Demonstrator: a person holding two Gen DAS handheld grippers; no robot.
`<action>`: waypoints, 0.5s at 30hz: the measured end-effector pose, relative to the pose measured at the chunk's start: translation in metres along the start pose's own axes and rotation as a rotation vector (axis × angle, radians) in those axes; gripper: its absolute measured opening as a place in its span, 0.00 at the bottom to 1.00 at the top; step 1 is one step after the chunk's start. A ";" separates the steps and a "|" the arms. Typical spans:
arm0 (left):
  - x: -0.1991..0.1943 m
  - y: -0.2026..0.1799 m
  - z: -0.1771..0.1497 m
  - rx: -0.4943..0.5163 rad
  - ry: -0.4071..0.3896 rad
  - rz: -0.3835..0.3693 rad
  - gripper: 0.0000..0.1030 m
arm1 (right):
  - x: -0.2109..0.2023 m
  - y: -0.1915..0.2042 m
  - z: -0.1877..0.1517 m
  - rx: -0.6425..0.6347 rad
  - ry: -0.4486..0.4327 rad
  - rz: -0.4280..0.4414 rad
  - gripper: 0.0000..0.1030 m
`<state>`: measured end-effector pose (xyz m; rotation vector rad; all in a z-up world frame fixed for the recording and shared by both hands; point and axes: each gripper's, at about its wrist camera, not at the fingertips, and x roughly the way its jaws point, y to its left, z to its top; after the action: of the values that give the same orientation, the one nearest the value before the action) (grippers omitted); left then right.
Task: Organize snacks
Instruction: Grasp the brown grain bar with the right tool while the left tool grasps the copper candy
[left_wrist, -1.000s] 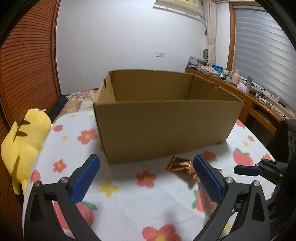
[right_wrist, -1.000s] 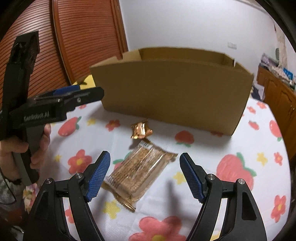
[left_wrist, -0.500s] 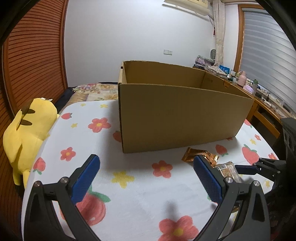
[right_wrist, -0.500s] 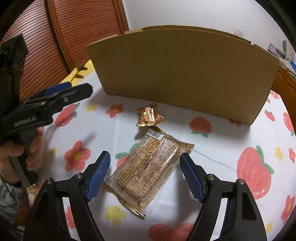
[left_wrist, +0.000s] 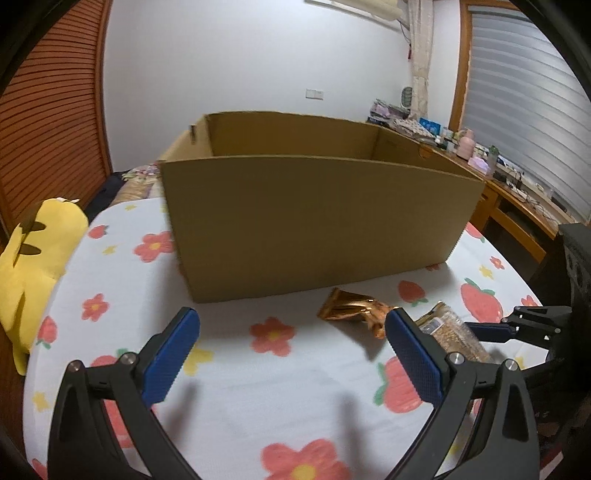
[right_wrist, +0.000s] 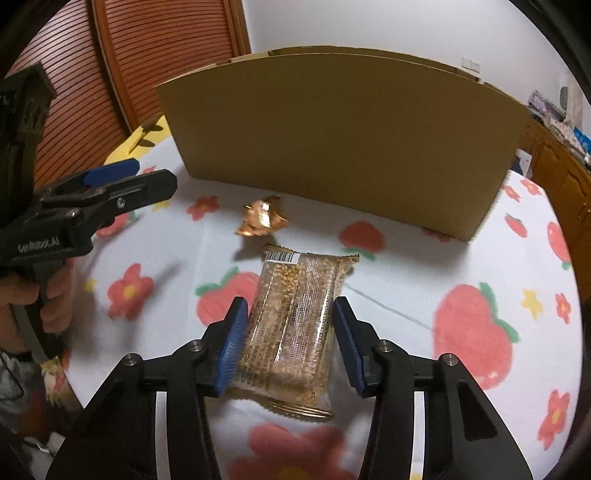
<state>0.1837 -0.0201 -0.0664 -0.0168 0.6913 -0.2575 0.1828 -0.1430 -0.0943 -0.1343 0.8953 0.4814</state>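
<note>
A clear-wrapped grain bar pack (right_wrist: 295, 314) lies on the flowered cloth, with my right gripper (right_wrist: 290, 325) straddling it, jaws narrowed close to its sides; whether they touch it I cannot tell. A crumpled gold-foil snack (right_wrist: 261, 220) lies just beyond, before the open cardboard box (right_wrist: 343, 140). In the left wrist view the box (left_wrist: 314, 221) stands ahead, the foil snack (left_wrist: 354, 310) and the bar pack (left_wrist: 450, 332) lie right of centre. My left gripper (left_wrist: 291, 354) is open and empty above the cloth.
A yellow plush toy (left_wrist: 33, 251) lies at the table's left edge. A wooden desk with clutter (left_wrist: 498, 166) stands at the right. A wooden slatted door (right_wrist: 129, 55) is behind on the left.
My right gripper has moved forward and down over the grain bar pack and its jaws have narrowed around it. My left gripper has shifted so the box sits more central.
</note>
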 end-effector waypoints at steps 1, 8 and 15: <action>0.004 -0.005 0.001 0.002 0.013 -0.006 0.97 | -0.001 -0.004 -0.002 0.002 0.000 -0.006 0.46; 0.034 -0.025 0.017 -0.031 0.077 -0.038 0.97 | -0.010 -0.034 -0.011 0.042 -0.021 -0.037 0.48; 0.054 -0.041 0.023 0.021 0.112 0.052 0.96 | -0.008 -0.033 -0.015 0.009 -0.024 -0.046 0.50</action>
<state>0.2288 -0.0745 -0.0782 0.0361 0.7990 -0.2167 0.1830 -0.1801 -0.1000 -0.1408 0.8694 0.4355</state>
